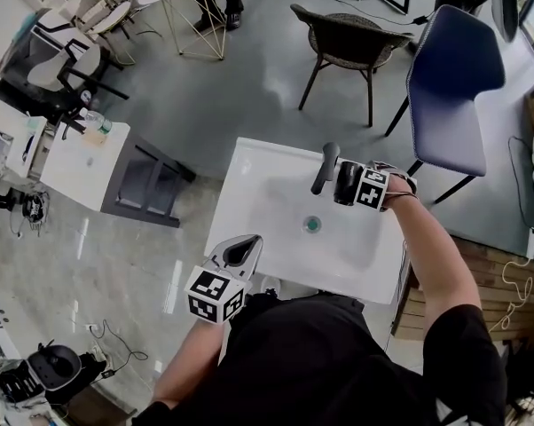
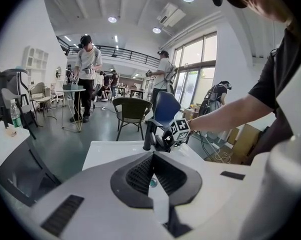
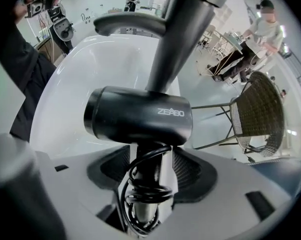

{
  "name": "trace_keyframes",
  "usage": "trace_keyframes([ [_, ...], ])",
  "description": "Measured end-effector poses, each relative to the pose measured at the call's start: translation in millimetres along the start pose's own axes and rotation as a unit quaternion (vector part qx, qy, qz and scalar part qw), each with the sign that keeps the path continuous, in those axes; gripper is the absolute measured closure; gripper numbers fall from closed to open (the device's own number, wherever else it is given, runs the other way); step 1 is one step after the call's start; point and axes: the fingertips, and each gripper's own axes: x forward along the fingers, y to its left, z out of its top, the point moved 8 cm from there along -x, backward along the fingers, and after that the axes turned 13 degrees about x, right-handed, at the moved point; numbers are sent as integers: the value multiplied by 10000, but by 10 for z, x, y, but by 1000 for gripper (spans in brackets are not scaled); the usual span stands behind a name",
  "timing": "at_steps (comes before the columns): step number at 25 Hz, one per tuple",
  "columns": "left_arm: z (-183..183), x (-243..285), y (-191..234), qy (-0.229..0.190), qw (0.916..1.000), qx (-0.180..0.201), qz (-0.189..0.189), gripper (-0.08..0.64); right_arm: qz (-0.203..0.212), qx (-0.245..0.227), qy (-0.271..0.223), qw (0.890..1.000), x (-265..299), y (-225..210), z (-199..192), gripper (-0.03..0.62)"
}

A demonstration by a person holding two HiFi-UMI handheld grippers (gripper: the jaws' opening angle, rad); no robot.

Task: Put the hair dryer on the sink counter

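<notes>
A white sink bench (image 1: 249, 180) with a shallow basin fills the middle of the floor space. Behind it stand a dark blue plastic chair (image 1: 453, 78) and a brown wicker chair on thin black legs (image 1: 347, 35).

At the back edge of the bench is the black hair dryer with a stubby round barrel (image 3: 140, 118). It is just beside the black angled faucet (image 1: 325, 169), barrel lying crosswise and handle pointing back toward the person. A black cord (image 3: 145, 190) is wound in loops round the handle.

The right gripper (image 3: 150, 160) points steeply down over the dryer with its jaws spread wide. The handle stands between them with a pale strip of gap on either side, so the pads do not press it. I cannot tell whether the dryer's weight is on the bench.

The left gripper (image 1: 247, 245) hangs at the near edge, jaws drawn together at the tips and empty, well apart from the dryer.

A small green drain (image 1: 312, 224) sits at the basin's centre.
</notes>
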Motion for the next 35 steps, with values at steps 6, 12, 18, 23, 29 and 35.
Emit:
trace_keyframes([
  [6, 41, 45, 5, -73, 9996, 148, -250, 560, -410, 66, -244, 9988, -216, 42, -20, 347],
  [12, 86, 60, -13, -211, 9974, 354, -583, 560, -901, 310, -540, 9940, -566, 164, -101, 345],
  [18, 78, 96, 27, -293, 9928, 577, -1011, 560, -1403, 765, -1047, 9816, -1028, 517, -87, 345],
  [23, 81, 132, -7, -379, 9855, 785, -1457, 560, -1276, 2365, -2617, 9270, -1601, 1126, -50, 350],
  [29, 81, 103, 18, -518, 9756, 802, -1977, 560, -566, 4788, -4698, 7395, -2163, 2079, -72, 551],
  [35, 7, -13, -27, -602, 9638, 976, -2407, 560, 149, 5973, -5544, 5794, -2292, 2756, 53, 588],
])
